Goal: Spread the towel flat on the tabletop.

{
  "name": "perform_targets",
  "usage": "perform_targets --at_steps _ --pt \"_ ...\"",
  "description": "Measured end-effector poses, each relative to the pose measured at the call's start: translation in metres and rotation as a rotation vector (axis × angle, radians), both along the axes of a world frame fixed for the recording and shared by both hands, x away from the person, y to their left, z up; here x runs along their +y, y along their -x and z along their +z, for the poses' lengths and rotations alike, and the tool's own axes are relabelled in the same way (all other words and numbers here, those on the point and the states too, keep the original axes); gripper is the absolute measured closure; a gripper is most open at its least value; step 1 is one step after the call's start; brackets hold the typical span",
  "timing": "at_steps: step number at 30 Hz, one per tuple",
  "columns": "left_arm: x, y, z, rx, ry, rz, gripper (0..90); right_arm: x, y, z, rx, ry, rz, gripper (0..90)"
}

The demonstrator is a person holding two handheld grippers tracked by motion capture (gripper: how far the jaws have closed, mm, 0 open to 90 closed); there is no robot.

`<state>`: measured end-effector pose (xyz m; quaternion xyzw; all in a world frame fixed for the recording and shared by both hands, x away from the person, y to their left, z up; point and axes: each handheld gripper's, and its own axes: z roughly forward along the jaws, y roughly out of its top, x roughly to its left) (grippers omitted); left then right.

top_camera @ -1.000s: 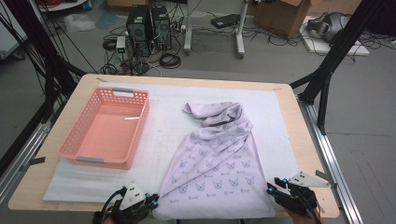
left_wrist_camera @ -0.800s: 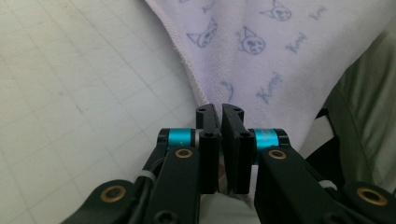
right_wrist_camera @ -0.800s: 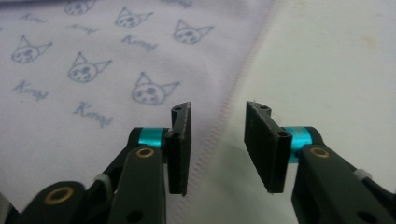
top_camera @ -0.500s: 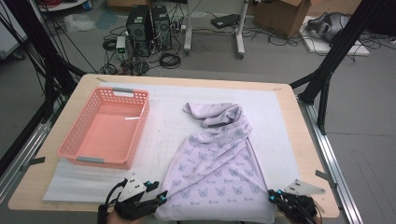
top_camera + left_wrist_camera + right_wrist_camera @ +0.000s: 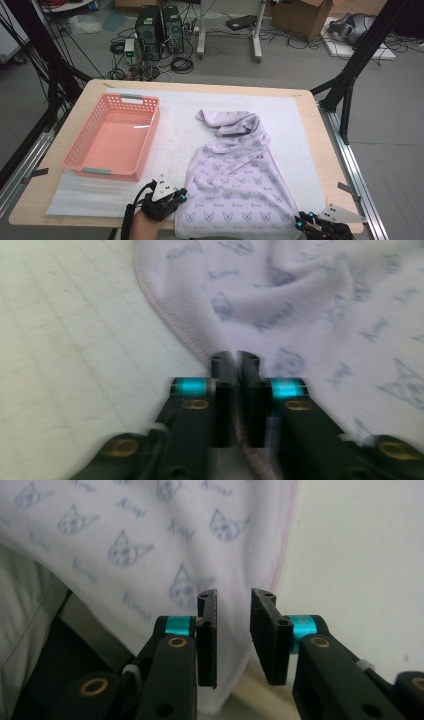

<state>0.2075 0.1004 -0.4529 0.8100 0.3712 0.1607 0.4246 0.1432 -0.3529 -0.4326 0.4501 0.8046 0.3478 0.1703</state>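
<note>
A: Where is the pale lilac cat-print cloth (image 5: 240,180)?

B: Lower centre of the desk (image 5: 320,150). Left gripper (image 5: 235,357) pinches its hem; right gripper (image 5: 234,600), jaws just widening, straddles the edge unclamped.

A: Next?

B: Probably clamp right, then lift together.

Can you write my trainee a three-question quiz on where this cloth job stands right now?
1. True or false: the left gripper is clamped on the hem of the cat-print cloth.
2. How do the right gripper jaws stand? A) pressed shut on the cloth B) parted, with the cloth edge between them C) gripping the basket rim
3. What lies inside the pink basket?

Key:
1. True; the left gripper view shows its jaws together with the cloth's stitched edge pinched between them.
2. B; they have just been opening, and the pads stand clear of the fabric.
3. Nothing; it sits empty, to the left of the cloth.
</note>
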Motion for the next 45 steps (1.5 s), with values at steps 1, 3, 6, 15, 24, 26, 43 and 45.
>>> perform_targets --at_steps 1,3,6,15,24,26,43,45 --pt "0.004 0.005 0.002 0.011 -0.004 -0.005 86.8 0.004 -0.009 0.002 -0.013 0.001 -0.007 71.1" --pt "0.014 0.014 0.002 0.021 -0.006 -0.012 86.9 0.006 -0.020 0.002 -0.025 -0.009 -0.015 71.1" --pt "0.026 0.024 0.003 0.029 0.006 -0.018 86.8 0.011 -0.044 0.003 -0.041 -0.040 -0.038 70.8" --pt "0.035 0.033 0.005 0.023 0.059 -0.032 71.3 0.034 -0.104 -0.004 -0.069 -0.043 -0.082 62.1" --pt "0.038 0.010 0.010 -0.002 0.159 0.020 53.2 0.026 -0.115 -0.010 -0.017 0.005 -0.053 88.5" --pt "0.035 0.003 0.010 -0.001 0.166 0.014 53.2 0.020 -0.104 -0.008 -0.015 0.038 -0.045 88.7" --pt "-0.005 -0.082 0.015 0.050 0.169 0.028 61.3 -0.018 -0.060 0.001 -0.044 0.019 -0.072 69.5" --pt "-0.011 -0.097 0.014 0.067 0.162 0.035 61.6 -0.016 -0.064 0.002 -0.050 0.015 -0.070 69.4"
